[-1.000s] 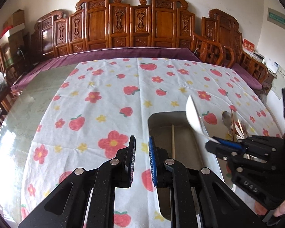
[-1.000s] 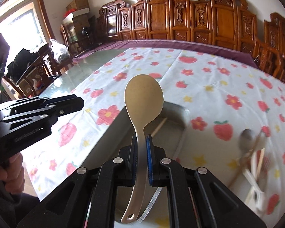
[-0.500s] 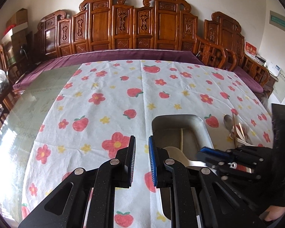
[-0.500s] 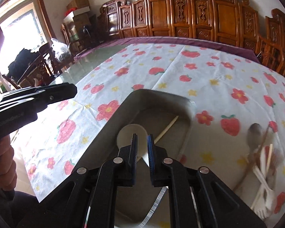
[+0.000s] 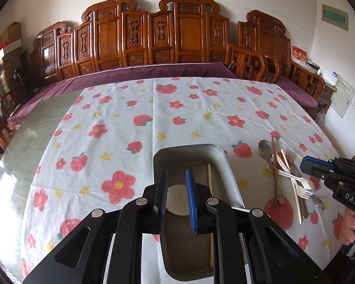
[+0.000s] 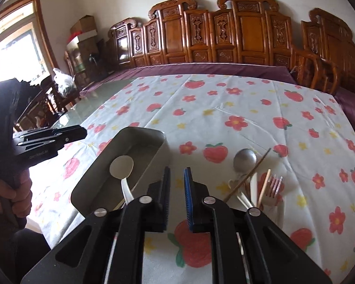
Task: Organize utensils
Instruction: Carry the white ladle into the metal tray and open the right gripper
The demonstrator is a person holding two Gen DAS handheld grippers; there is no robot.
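Utensils sit in 2 places on my worktop (image 5: 120, 123), which carries a white cloth printed with red strawberries and flowers. From the left wrist view, the grey rectangular metal tray (image 5: 232, 177) lies dead ahead at 12 o'clock, and inside it I see the cream plastic serving spoon (image 5: 177, 201), its round bowl showing between my left gripper (image 5: 176, 195) fingers, plus 1 pale wooden chopstick (image 5: 209, 177) along the tray's right side. My left jaws stand only slightly apart and hold nothing.

At 3 o'clock of the tray, well apart from it, the loose pile waits: a steel spoon (image 5: 265, 148), a dark wooden chopstick (image 5: 275, 165), white plastic forks (image 5: 303, 184) and a metal fork (image 5: 290, 155), crossing each other.

From the right wrist view, my right gripper (image 6: 177, 195) hangs over bare cloth between tray and pile; its jaws are opening, with nothing between them. The cream spoon (image 6: 121, 166) lies in the tray at 10 o'clock, handle towards me. A hand (image 6: 6, 196) at 9 o'clock grips the left tool.
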